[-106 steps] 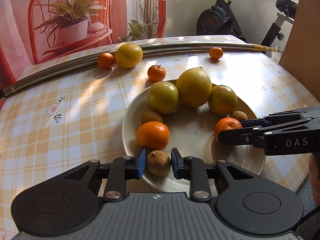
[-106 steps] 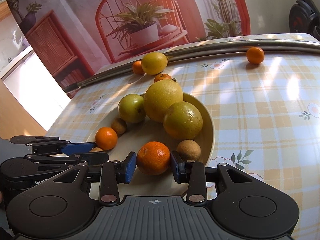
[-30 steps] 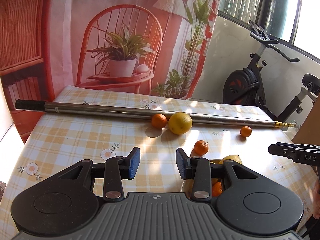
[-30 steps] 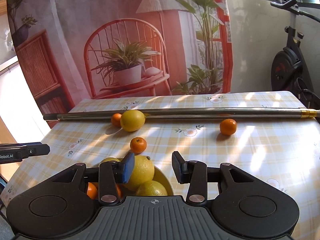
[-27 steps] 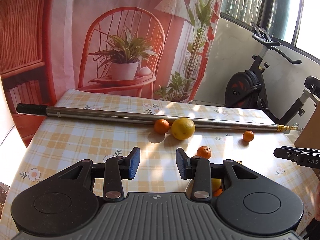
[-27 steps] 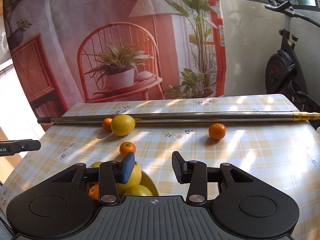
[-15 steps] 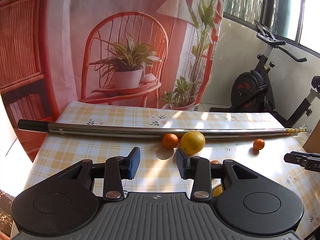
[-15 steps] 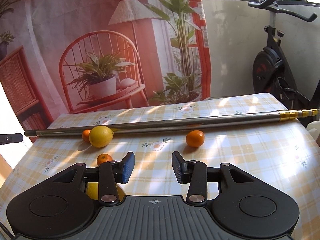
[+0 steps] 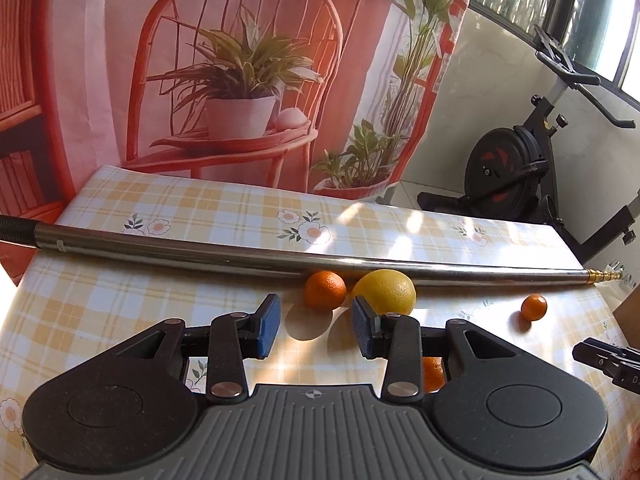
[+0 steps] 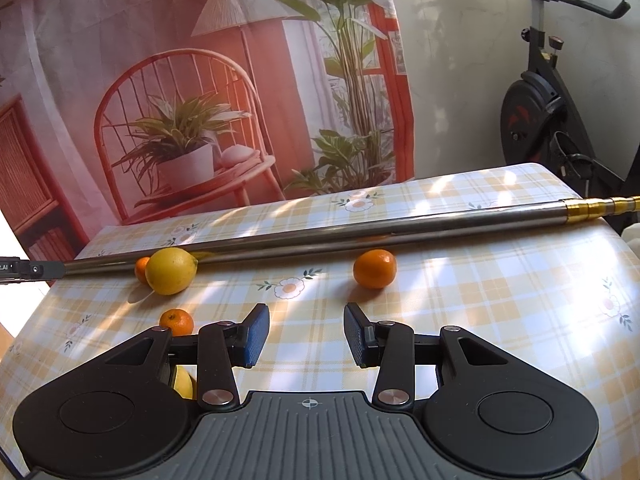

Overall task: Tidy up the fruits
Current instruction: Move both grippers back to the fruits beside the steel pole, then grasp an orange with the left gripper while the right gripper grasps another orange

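Left gripper up front, blue pads parted by a narrow gap and nothing between them, hanging above the checked tablecloth. Dead ahead at 12 o'clock from those pads sits an orange, and right beside it at 1 o'clock the big lemon, the two touching or very nearly. Both are tucked against the long steel pole that runs across the table from 9 o'clock to 3 o'clock. Out at 2 o'clock, well apart from that pair, a small mandarin sits alone, just short of the pole. Peeking out behind the right-hand finger at 4 o'clock is a sliver of another orange fruit, mostly hidden.

Over to the right gripper: same story, pads a narrow gap apart, holding nothing, bare cloth between them. From here the lone mandarin is at 1 o'clock, the lemon away at 10 o'clock, and a little stemmed mandarin lies at 9 o'clock, just beside the left-hand finger. A patch of yellow fruit shows under that finger at 8 o'clock, too covered to name. Behind the table hangs a printed backdrop, with an exercise bike at 2 o'clock
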Tool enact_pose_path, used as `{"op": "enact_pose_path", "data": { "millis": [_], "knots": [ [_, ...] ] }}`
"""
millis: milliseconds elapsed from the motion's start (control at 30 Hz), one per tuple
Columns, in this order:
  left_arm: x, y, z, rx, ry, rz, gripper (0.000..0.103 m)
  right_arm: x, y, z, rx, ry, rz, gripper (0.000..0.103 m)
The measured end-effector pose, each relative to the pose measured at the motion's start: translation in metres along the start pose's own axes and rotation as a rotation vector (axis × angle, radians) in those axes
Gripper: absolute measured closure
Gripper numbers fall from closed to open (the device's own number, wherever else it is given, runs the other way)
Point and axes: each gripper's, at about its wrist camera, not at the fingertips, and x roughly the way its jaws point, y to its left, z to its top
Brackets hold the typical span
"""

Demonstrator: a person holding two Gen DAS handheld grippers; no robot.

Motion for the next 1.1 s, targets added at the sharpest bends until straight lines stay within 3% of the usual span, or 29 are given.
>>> {"op": "enact_pose_path", "data": {
  "millis": [333, 733, 1100],
  "knots": [
    [0.073, 0.010, 0.015, -0.179, 0.100, -0.025, 0.062, 0.017, -0.020, 0.000, 0.042, 0.013, -0.028, 0.064],
    [0.098, 0.015, 0.016, -0.244, 0.135, -0.039, 0.062, 0.027, -0.029, -0.002, 0.058, 0.031, -0.026, 0.064],
    [0.070, 0.000, 0.012, -0.099, 0.070, 0.006, 0.067, 0.036, -0.032, 0.001, 0.020, 0.014, -0.058, 0.064]
  ]
}}
